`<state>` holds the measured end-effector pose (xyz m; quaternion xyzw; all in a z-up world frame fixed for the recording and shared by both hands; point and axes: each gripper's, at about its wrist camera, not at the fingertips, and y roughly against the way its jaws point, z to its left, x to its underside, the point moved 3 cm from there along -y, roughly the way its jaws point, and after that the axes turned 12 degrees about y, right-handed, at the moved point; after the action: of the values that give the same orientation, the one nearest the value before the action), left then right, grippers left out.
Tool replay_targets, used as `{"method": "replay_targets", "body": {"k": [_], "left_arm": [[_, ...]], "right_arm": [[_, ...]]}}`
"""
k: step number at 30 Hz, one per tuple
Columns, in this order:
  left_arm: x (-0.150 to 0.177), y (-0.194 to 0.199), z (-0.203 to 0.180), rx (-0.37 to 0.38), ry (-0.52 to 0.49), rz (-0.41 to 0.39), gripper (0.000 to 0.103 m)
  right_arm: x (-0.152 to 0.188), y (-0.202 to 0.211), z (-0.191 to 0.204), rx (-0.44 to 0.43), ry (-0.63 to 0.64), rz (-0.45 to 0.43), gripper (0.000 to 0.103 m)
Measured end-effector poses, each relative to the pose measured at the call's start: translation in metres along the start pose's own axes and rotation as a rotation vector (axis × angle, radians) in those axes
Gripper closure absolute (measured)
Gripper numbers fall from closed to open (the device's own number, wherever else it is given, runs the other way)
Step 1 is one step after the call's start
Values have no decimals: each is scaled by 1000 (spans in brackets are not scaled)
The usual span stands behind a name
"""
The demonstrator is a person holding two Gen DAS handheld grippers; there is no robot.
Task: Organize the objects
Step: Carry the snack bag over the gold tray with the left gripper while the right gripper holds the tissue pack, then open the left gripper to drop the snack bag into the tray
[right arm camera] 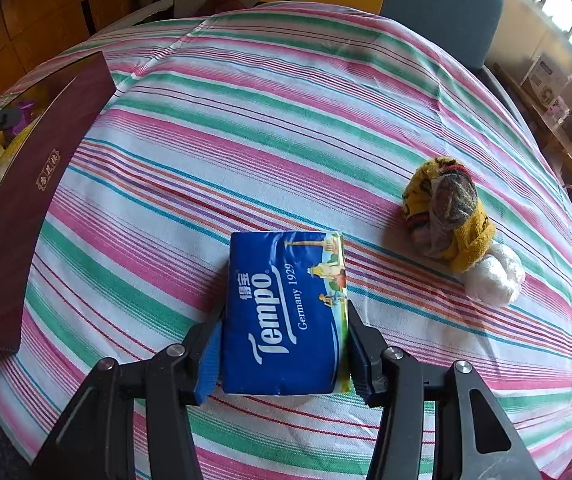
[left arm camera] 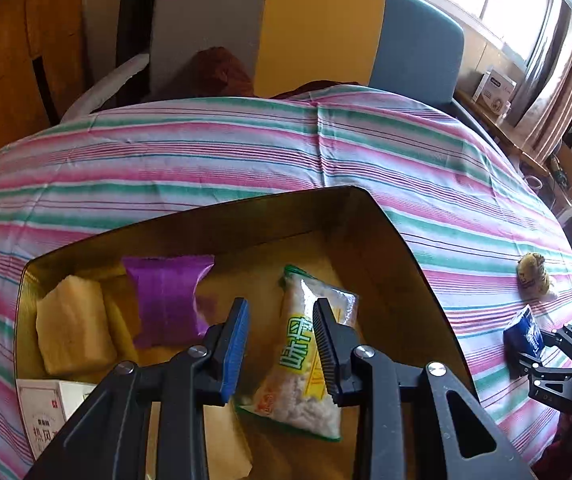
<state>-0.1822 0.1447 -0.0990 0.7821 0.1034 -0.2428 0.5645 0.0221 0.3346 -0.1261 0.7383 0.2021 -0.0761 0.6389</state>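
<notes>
My right claw (right arm camera: 283, 344) is clamped on the blue tissue pack (right arm camera: 286, 312), which lies on the striped tabletop (right arm camera: 245, 128). At two o'clock lies a yellow cloth bundle (right arm camera: 446, 212). My left claw (left arm camera: 279, 344) stands apart, empty, above the snack bag (left arm camera: 306, 360) inside the box (left arm camera: 390, 232).

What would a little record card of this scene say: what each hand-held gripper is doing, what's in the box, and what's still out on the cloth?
Surface: pink, green and white striped tablecloth
Left hand-held gripper: open, above the box, holding nothing
Right hand-held gripper: closed on blue Tempo tissue pack
Container: dark maroon box with gold interior
In box: shiny purple foil packet, clear snack bag with green print, pale yellow blocks, white printed carton
Still on cloth: yellow knitted bundle, white crumpled plastic ball
</notes>
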Motion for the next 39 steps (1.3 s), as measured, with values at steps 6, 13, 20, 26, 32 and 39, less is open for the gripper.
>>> {"method": "replay_targets", "body": {"k": [6,13,20,26,32,39], "left_arm": [[7,26,-6,-1,-65,-94,66],[20,60,-6,-58,-57,-220,65],[43,96,-7,97,-55,-263,77],[64,135,-16,124,-96,-364,82],[80,162,-12,225,-65,-357,82],[99,187,-14,235,-100,-414,95]], "right_arm": [[-1,0,0,-10,17,-6,50],[-1,0,-1,-10,20,-8,50],[-1,0,-1,-8,23,-8,49],[-2,1,-2,-3,27,-9,49],[-2,1,-3,0,29,-9,49],[-2,1,-1,15,42,-12,49]]}}
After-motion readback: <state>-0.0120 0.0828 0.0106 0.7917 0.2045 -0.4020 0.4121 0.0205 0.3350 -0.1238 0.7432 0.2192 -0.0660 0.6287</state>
